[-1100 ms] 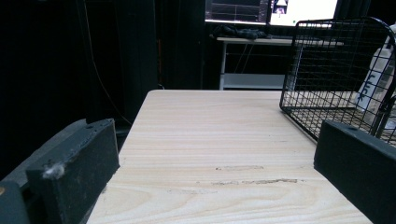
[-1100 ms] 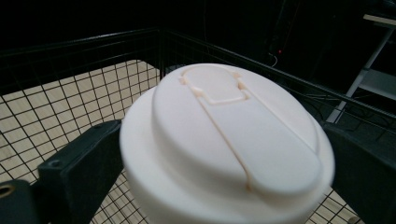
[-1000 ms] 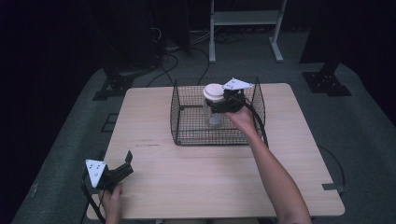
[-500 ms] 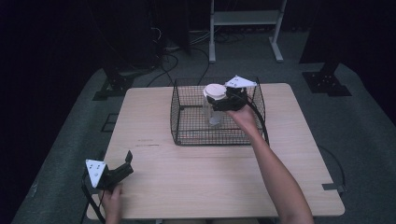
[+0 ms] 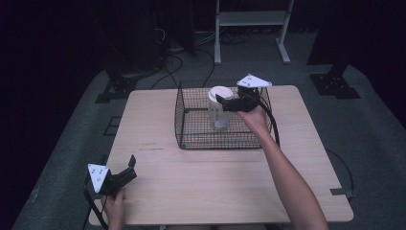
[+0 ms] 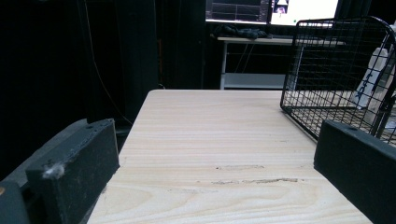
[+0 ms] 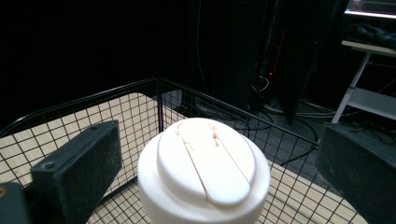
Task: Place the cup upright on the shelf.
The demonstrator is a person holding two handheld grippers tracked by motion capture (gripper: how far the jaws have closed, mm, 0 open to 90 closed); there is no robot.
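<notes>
Your left tongs (image 5: 128, 168) sit low by your left hand (image 5: 115, 206), jaws spread wide. Your right arm (image 5: 292, 182) reaches forward, right tongs (image 5: 225, 103) raised, jaws parted and gripping nothing.

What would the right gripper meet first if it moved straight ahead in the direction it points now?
Most likely the white lid of the jar in the wire basket. The right gripper is open, with the lid between its jaws, so the jar would meet its body. How near it is, I cannot tell.

table (image 5: 201, 187): pale wood, matt, grained
basket (image 5: 191, 125): black wire metal
bottle lid (image 7: 205, 158): smooth white plastic
jaw pads: matt black, slightly rough
</notes>
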